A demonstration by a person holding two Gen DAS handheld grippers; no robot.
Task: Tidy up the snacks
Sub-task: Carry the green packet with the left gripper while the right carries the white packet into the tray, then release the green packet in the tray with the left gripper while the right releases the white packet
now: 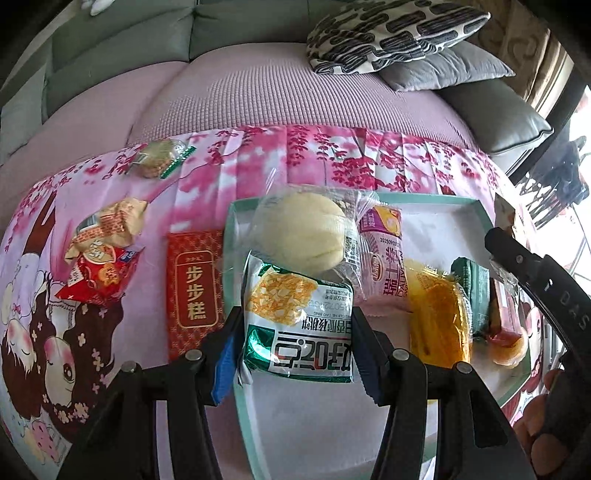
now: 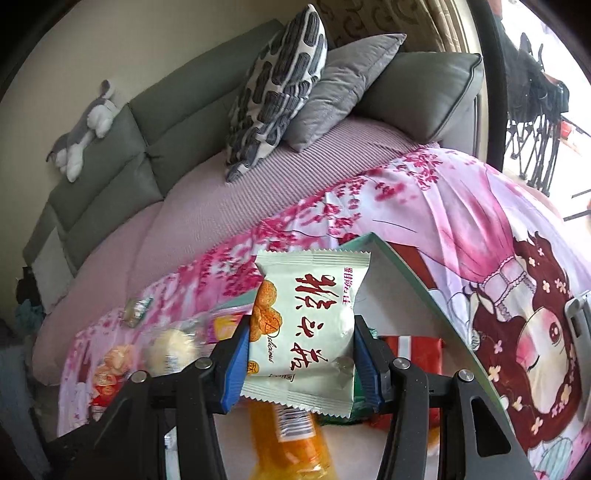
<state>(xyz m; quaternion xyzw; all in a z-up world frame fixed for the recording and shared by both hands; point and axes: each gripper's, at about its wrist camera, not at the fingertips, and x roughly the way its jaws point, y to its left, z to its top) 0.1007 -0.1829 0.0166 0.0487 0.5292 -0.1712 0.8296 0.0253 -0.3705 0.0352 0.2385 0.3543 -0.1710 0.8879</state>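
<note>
My left gripper point(image 1: 295, 339) is shut on a green-and-white walnut cake packet point(image 1: 295, 325), held over the front of a white tray with a teal rim point(image 1: 231, 236). In the tray lie a round pale bun in clear wrap point(image 1: 306, 229), a pink packet point(image 1: 384, 266), an orange snack point(image 1: 439, 314), a dark green packet point(image 1: 476, 291) and a red-wrapped cake point(image 1: 506, 328). My right gripper point(image 2: 299, 354) is shut on a white packet with red characters point(image 2: 306, 332), held above the tray point(image 2: 406, 273), over the orange snack point(image 2: 291, 439).
On the pink floral cloth point(image 1: 332, 158) left of the tray lie a red box point(image 1: 194, 291), a red packet point(image 1: 99, 277), a beige packet point(image 1: 110, 225) and a small green-edged packet point(image 1: 159, 158). Pillows point(image 1: 395, 33) and a sofa back stand behind. The other gripper point(image 1: 546, 295) shows at the right.
</note>
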